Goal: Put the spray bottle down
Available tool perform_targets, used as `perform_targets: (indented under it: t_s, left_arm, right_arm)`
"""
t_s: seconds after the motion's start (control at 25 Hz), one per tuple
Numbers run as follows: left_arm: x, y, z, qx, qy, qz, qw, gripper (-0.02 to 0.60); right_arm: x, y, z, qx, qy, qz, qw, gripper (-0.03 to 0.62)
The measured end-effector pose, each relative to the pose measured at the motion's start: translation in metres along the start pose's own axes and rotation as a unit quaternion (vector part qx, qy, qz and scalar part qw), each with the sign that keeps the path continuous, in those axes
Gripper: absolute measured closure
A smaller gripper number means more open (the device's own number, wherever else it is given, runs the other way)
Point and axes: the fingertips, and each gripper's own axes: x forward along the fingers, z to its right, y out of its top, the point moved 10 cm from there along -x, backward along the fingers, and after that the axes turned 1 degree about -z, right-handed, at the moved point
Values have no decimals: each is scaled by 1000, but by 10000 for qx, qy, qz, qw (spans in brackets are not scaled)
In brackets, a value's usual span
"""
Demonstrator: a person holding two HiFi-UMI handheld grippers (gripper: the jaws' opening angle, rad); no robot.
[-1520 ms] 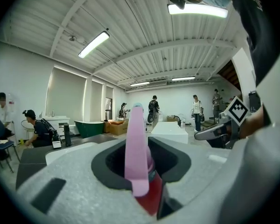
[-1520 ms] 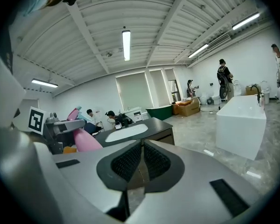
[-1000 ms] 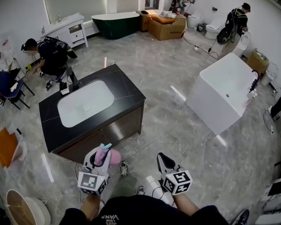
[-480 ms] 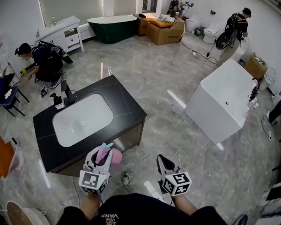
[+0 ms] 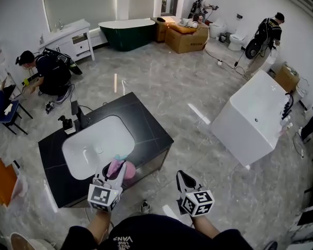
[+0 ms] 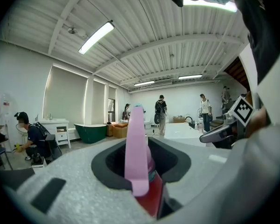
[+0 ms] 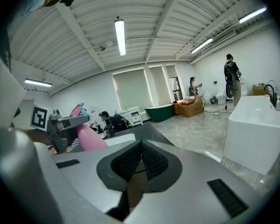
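My left gripper [image 5: 113, 171] is shut on a pink spray bottle [image 5: 128, 174], held just over the near edge of a black vanity counter [image 5: 146, 124] with a white sink basin [image 5: 96, 141]. In the left gripper view the bottle's pink trigger [image 6: 136, 148] stands upright between the jaws, with its red part below. The right gripper [image 5: 182, 179] hangs to the right over the grey floor, its jaws shut on nothing. From the right gripper [image 7: 140, 147] view, the bottle [image 7: 89, 137] shows at the left, beside the counter.
A black faucet [image 5: 81, 116] stands at the counter's far left edge. A white bathtub [image 5: 255, 113] sits to the right and a green tub [image 5: 126, 31] at the back wall, near cardboard boxes [image 5: 187, 34]. A person [image 5: 48, 73] crouches at left; others stand at the back.
The vanity counter has drawn closer in the head view, and both grippers have come forward to its near edge. The left gripper's hold on the bottle is unchanged.
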Motion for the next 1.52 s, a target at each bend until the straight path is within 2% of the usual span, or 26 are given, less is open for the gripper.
perform_targets:
  t_s: [0.32, 0.6, 1.52]
  left_arm:
    - [35, 5, -33, -41, -162, 45, 9998, 468]
    - [75, 5, -47, 36, -117, -15, 9999, 468]
    - [246, -8, -62, 166, 622, -309, 9974, 468]
  right_arm:
    - [26, 2, -3, 62, -95, -81, 9999, 594]
    - [47, 8, 17, 133, -84, -151, 9998, 594]
    - [138, 70, 139, -103, 540, -449, 9975, 594]
